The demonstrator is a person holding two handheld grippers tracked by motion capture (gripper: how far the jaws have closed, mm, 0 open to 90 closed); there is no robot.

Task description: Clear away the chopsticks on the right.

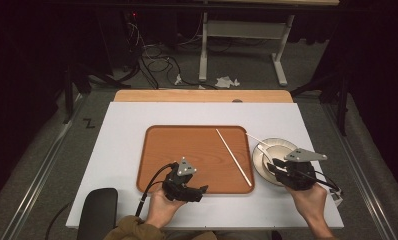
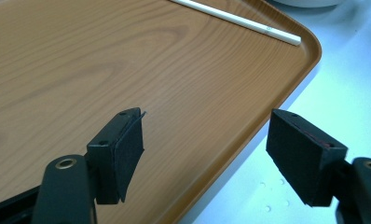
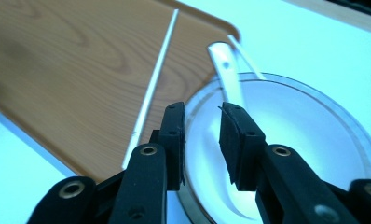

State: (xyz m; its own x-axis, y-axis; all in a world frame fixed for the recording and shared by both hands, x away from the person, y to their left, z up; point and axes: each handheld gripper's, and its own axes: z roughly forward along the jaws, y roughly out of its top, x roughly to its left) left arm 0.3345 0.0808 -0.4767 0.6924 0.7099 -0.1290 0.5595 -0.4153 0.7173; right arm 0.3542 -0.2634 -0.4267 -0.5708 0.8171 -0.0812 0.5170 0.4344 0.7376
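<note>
The wooden tray (image 1: 187, 155) sits in the middle of the table (image 1: 122, 130). One white chopstick (image 1: 233, 157) lies on the tray, near its right edge. Just to the right of the tray is a white bowl (image 1: 273, 161) with a spoon (image 3: 225, 70) leaning in it and what looks like a second chopstick beside the spoon.

The right tongs (image 3: 202, 135) hang over the bowl, partly apart with a narrow gap, holding nothing. The spoon handle lies just ahead. The left tongs (image 2: 207, 149) are spread wide and empty over the tray's near right corner.

It looks like the person is about to pick up the spoon. Next, the right tongs need to go down around the handle and squeeze.
</note>
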